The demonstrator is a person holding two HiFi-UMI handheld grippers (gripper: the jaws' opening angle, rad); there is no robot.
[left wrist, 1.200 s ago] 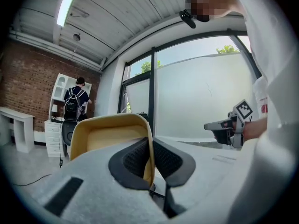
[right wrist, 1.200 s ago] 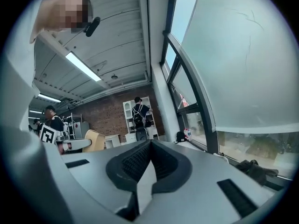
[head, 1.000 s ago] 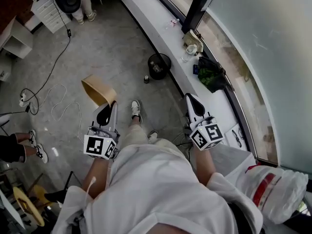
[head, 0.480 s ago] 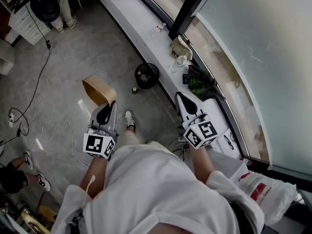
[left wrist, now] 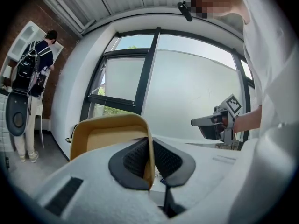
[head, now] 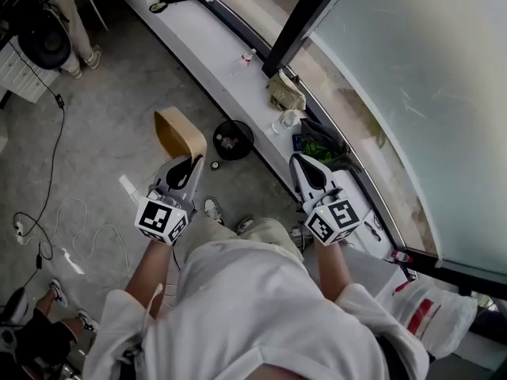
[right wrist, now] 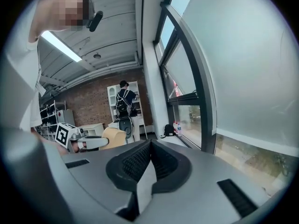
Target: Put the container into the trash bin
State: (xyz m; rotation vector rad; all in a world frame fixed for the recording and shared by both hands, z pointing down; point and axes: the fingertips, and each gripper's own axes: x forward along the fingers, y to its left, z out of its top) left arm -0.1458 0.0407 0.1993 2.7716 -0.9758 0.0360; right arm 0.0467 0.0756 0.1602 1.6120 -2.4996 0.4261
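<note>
**Between my left pads: container wall clamped, bin not reached**

Left gripper point(left wrist: 149, 164) pads point(left wrist: 133, 158) are clenched on one side wall of the tan container point(left wrist: 108, 133), with the rim edge running down between them. Right gripper point(right wrist: 148, 164) is closed on nothing and held out beside, near the white ledge point(head: 194, 34).

The container hangs in the air in front of me, clear of the floor, mouth turned sideways. It looks empty from what shows. The black round trash bin point(head: 232, 139) stands on the floor against the ledge, just beyond the container and to its right in the head view. The container is not over it yet.

Handling guess:
- **Weight and feel:** thin-walled, light, some flex, not fragile.
- **Grip:** a one-wall pinch should carry it, but the wall could bow or slide out. A deeper bite near a corner would be stiffer.
- **Drop:** the bin mouth looks not much wider than the container and already has something inside. Centre the container over the opening before letting go.
</note>
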